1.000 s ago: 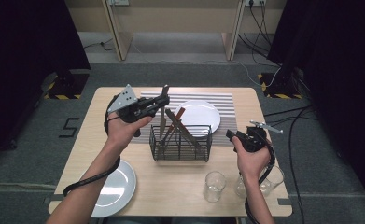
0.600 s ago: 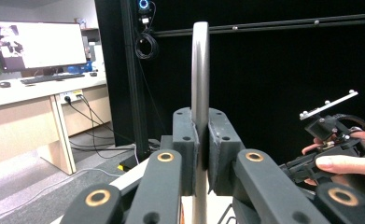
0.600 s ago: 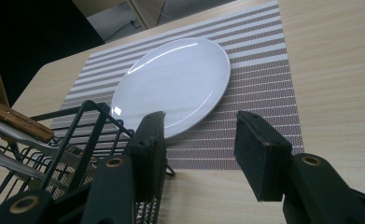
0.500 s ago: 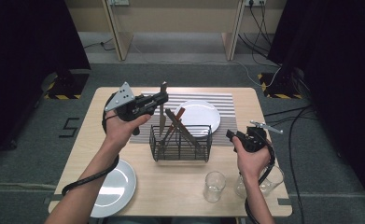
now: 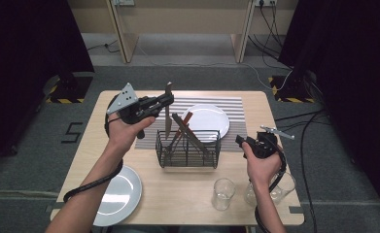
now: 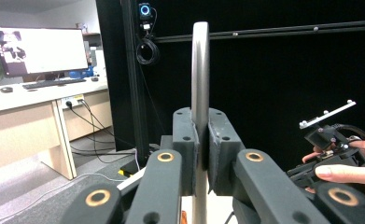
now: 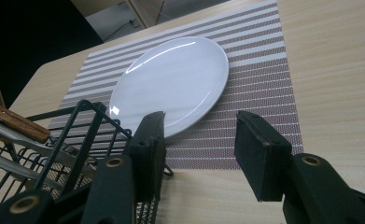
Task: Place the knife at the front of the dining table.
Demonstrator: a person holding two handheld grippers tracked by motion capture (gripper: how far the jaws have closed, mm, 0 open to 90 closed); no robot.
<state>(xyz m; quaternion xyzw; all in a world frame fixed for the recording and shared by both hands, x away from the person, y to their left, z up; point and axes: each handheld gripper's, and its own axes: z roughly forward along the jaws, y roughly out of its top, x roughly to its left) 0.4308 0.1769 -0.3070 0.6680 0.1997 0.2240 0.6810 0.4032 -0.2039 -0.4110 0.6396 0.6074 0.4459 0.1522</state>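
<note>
My left gripper (image 5: 165,101) is shut on a metal utensil (image 5: 168,110) that hangs upright above the left end of a black wire basket (image 5: 187,154). In the left gripper view its pads (image 6: 185,149) clamp the utensil's shaft (image 6: 200,70), whose rounded end points up. Inside the basket lean several utensils, one with a wooden handle (image 5: 185,119). My right gripper (image 5: 240,141) is open with nothing in it, just right of the basket. In the right gripper view (image 7: 199,140) it faces the basket's corner (image 7: 84,119) and a white plate (image 7: 171,81).
The white plate (image 5: 208,120) lies on a striped placemat (image 5: 236,104) behind the basket. A second plate (image 5: 118,193) sits at the front left edge. Two glasses (image 5: 223,193) (image 5: 281,187) stand at the front right, one partly behind my right hand.
The left gripper has lifted the utensil slightly and turned it more upright over the basket. The right gripper has stayed where it was.
</note>
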